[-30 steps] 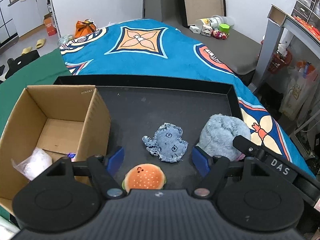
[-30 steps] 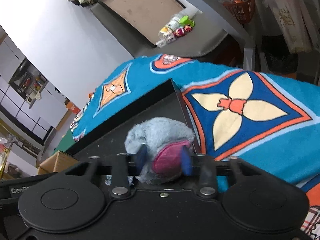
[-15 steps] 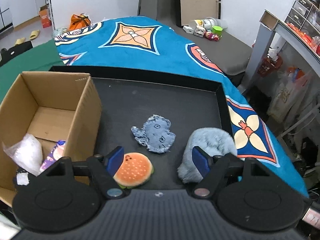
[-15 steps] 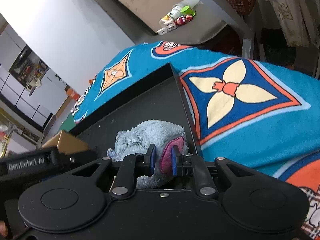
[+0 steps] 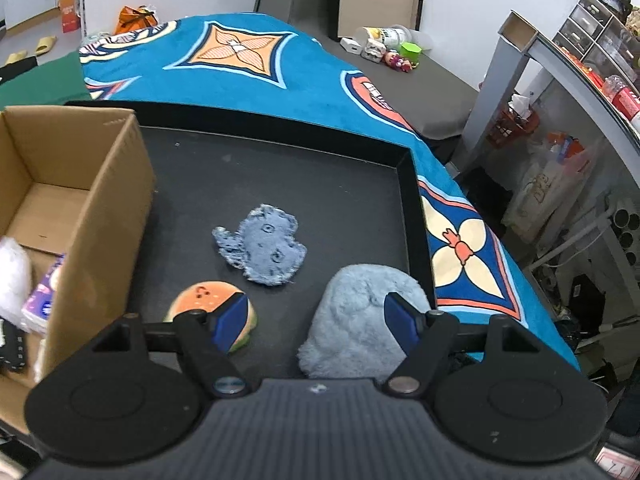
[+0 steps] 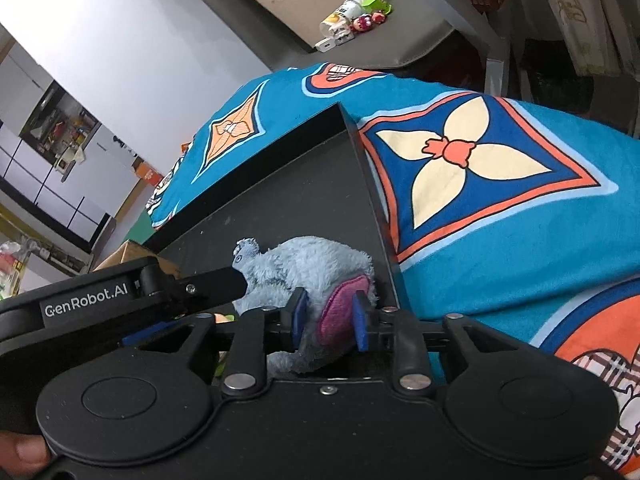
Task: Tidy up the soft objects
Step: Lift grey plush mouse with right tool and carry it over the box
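A fluffy grey-blue plush (image 5: pixel 360 320) with a pink patch (image 6: pixel 340 312) lies in the near right corner of the black tray (image 5: pixel 408 208). My right gripper (image 6: pixel 329 318) straddles that pink patch; its jaws are opening and the plush fills the gap between them. A small burger plush (image 5: pixel 200 300) and a frayed denim patch (image 5: pixel 262 250) also lie on the tray. My left gripper (image 5: pixel 316 306) hovers open over the tray's near edge, its left finger in front of the burger and its right finger (image 5: pixel 400 320) over the grey plush.
An open cardboard box (image 5: pixel 108 216) stands at the tray's left, holding a white bag (image 5: pixel 12 276) and a purple packet (image 5: pixel 44 296). The tray rests on a blue patterned blanket (image 5: pixel 248 80). A grey bench with small toys (image 5: pixel 396 56) and shelving stand at the back right.
The right jaws squeezed the plush's pink patch, then widened again. The left view swung leftwards, so the burger now sits by its left finger and the plush under its right one.
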A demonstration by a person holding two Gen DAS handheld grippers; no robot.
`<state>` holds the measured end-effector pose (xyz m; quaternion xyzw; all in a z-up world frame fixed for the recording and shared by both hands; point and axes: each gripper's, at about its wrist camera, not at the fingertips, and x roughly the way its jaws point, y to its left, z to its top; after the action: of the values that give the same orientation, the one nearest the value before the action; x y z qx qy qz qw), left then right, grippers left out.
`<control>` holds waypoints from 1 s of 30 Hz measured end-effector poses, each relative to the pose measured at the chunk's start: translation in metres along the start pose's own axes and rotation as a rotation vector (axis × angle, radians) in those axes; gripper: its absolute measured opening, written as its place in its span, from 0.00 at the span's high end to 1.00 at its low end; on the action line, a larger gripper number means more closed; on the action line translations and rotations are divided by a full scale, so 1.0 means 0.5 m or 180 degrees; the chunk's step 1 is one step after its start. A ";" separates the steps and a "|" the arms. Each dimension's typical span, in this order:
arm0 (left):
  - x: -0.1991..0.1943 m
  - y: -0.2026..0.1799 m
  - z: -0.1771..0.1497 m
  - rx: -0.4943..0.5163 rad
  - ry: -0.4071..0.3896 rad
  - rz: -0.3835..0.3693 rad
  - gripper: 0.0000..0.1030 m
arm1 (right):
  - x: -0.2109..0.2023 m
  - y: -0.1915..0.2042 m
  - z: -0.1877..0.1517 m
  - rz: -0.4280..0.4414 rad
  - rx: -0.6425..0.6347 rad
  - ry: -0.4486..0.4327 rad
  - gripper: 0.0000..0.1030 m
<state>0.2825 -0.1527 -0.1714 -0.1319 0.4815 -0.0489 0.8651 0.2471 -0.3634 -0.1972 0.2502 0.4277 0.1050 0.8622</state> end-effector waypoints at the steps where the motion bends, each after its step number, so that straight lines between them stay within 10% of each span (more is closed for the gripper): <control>1: 0.002 -0.002 0.000 -0.0005 -0.0015 -0.0025 0.29 | 0.001 -0.002 0.001 0.0002 0.0021 -0.0002 0.71; 7: 0.028 -0.005 0.000 -0.0113 0.0000 -0.0102 0.33 | 0.009 -0.016 0.003 0.0065 0.0132 0.0041 0.71; 14: 0.039 -0.003 -0.006 -0.0201 0.0025 -0.0273 0.81 | 0.006 -0.016 0.005 0.0123 0.0130 0.0056 0.79; 30: -0.042 0.003 -0.004 -0.0065 -0.0189 -0.0241 0.88 | -0.046 0.050 0.003 0.0191 -0.0142 -0.0064 0.82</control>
<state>0.2696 -0.1474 -0.1557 -0.1602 0.4507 -0.0727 0.8752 0.2351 -0.3516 -0.1677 0.2447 0.4088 0.1378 0.8683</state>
